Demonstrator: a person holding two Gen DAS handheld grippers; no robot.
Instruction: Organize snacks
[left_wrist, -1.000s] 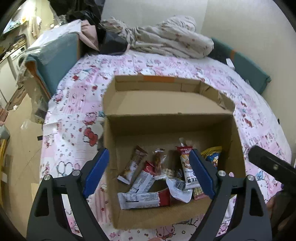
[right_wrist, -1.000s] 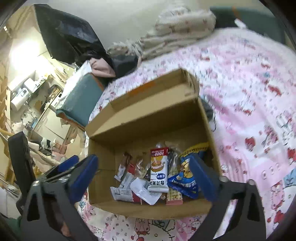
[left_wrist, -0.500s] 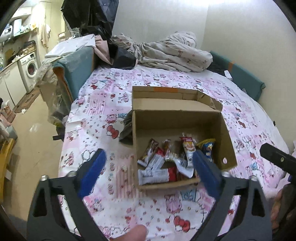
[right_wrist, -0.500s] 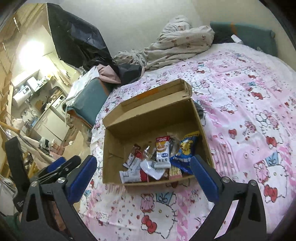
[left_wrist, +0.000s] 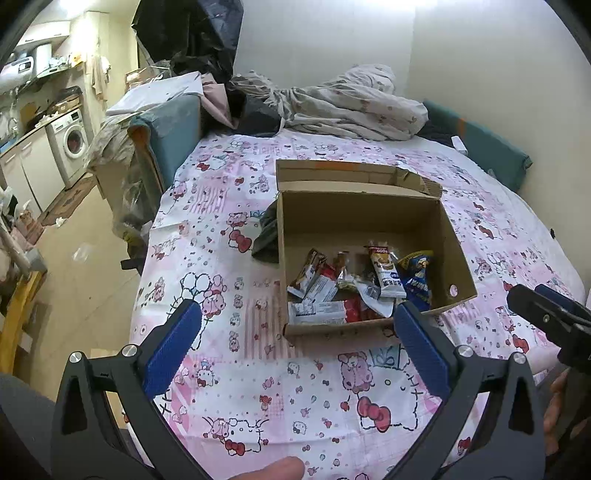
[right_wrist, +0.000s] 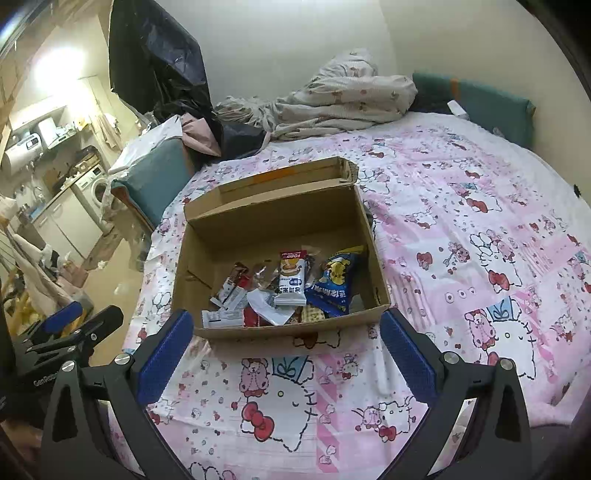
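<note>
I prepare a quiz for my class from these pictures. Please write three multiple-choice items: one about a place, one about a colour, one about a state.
1. Where are the snacks?
A. inside the box
B. on the floor
C. on the pillow

2. What colour is the rightmost bag?
A. green
B. blue
C. white

3. How is the right claw?
A. shut on a snack
B. shut, empty
C. open, empty

Answers: 1 A, they lie on the box bottom; 2 B, blue with yellow print; 3 C, pads stand wide apart with nothing between.
</note>
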